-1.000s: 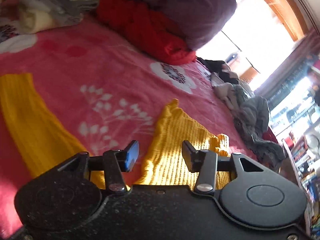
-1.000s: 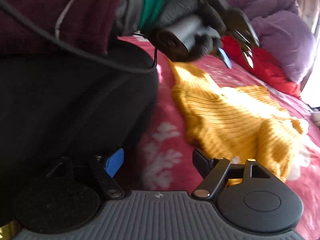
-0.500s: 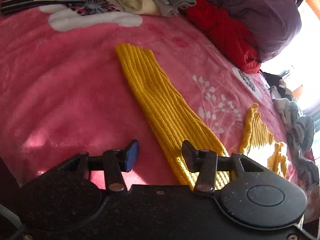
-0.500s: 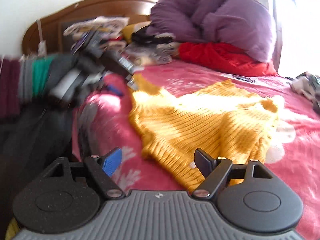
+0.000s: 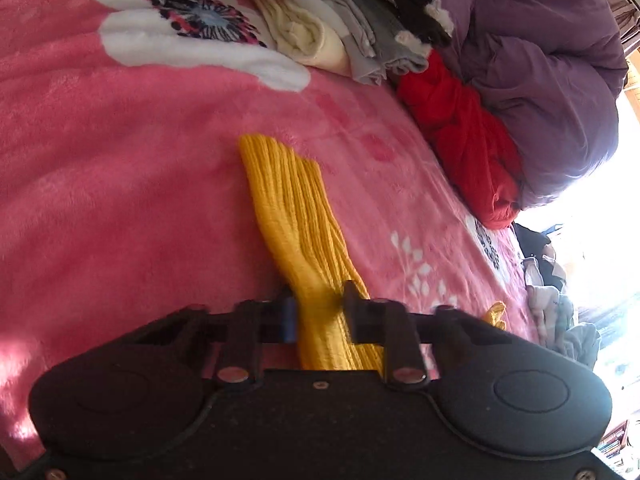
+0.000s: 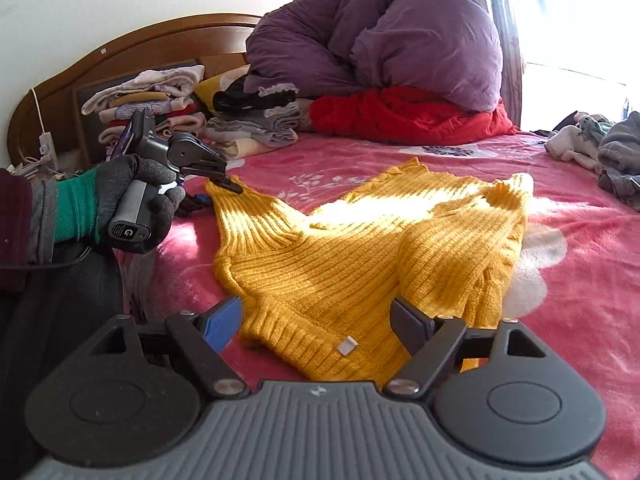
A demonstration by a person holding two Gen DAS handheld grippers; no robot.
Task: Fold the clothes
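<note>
Where the left gripper (image 5: 318, 312) closes on the sleeve (image 5: 292, 216) of the yellow sweater (image 6: 360, 248), the gripper body cuts off the near part of the knit, so the rest of the garment is out of sight in the left wrist view except for a small yellow scrap at the right. From the right wrist view the sweater lies spread on the pink floral blanket (image 6: 580, 280), its lower hem hidden behind the right gripper (image 6: 316, 324), whose jaws stand wide apart above the fabric, holding nothing. A gloved hand (image 6: 136, 204) grips the left tool's handle, and a dark sleeve and dark clothing block the view's left edge. Glare from the window washes out the far right. Behind the sweater sit stacks of folded clothes (image 6: 160, 108), a red bundle (image 6: 400, 116) under a purple duvet (image 6: 400, 36), a wooden headboard (image 6: 132, 52), and a loose heap of grey garments (image 6: 608, 152) at the right.
</note>
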